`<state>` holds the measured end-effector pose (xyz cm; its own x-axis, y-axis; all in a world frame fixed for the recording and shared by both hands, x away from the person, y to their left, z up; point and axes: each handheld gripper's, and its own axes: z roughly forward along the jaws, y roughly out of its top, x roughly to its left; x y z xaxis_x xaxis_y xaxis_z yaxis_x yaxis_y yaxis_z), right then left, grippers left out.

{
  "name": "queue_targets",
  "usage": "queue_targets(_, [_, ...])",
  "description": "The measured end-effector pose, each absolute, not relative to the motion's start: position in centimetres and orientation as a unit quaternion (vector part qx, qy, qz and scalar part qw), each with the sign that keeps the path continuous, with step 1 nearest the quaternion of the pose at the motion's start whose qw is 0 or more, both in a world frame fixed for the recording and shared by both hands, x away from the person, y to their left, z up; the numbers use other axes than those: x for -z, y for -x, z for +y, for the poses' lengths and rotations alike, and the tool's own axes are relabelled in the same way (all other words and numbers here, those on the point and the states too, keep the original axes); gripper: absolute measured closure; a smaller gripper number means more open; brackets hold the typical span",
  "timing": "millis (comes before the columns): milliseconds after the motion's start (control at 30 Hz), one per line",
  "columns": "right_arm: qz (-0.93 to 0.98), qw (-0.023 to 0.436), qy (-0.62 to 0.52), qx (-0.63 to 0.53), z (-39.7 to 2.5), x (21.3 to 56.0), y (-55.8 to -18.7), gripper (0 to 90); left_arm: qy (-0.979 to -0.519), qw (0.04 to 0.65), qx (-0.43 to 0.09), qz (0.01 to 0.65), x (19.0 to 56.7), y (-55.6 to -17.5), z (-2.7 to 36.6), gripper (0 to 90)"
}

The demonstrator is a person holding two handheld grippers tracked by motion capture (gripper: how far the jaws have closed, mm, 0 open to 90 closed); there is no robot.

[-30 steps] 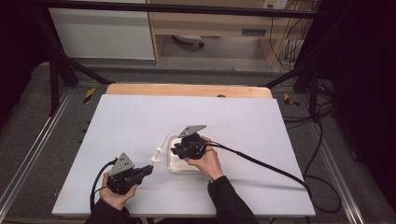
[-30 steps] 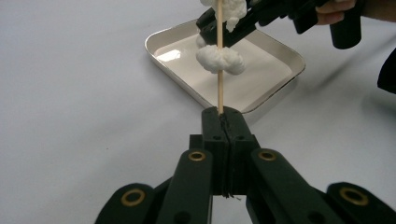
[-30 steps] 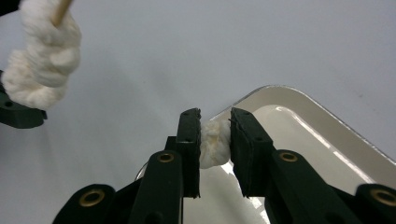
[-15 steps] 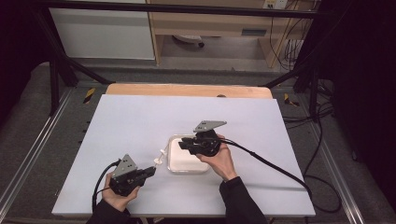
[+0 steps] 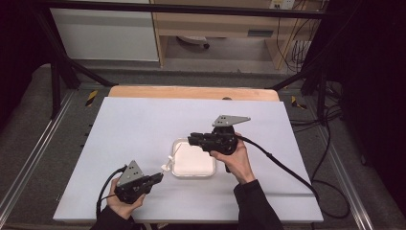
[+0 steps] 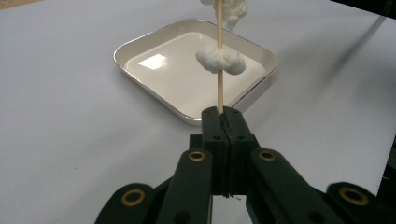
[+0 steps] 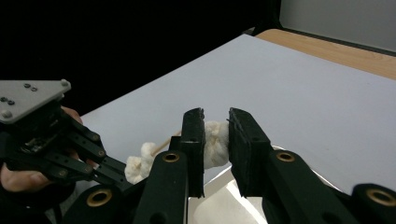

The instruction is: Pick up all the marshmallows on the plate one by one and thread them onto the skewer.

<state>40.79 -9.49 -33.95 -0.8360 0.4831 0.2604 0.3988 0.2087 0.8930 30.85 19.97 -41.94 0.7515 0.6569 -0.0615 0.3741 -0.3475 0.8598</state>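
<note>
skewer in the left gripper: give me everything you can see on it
The skewer is a thin, pale wooden stick, clamped at its lower end in the shut jaws of the left gripper and pointing toward the white tray. One white fluffy lump, marshmallow-like, is speared partway along it; another sits higher, cut off by the frame edge. In the right gripper view, the right gripper has its jaws either side of a lump, and contact is hard to judge.

tray (image 6: 140, 46): white | skewer (image 6: 220, 88): tan | puffs (image 6: 220, 59): white | table (image 5: 139, 120): pale grey | jaws: black
</note>
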Motion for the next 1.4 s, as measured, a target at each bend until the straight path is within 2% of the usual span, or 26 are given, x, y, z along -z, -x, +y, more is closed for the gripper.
queue_targets(300, [0.765, 0.003, -0.278, -0.581, -9.5, 33.8, -40.9, 76.7, -0.813, 0.474, -0.149, 0.305, 41.9, -30.7, 19.6, 89.0])
queue_targets(1400, [0.750, -0.063, -0.280, -0.597, -8.3, 35.4, -40.9, 80.3, -0.810, 0.480, -0.158, 0.297, 42.2, -30.4, 19.5, 89.0])
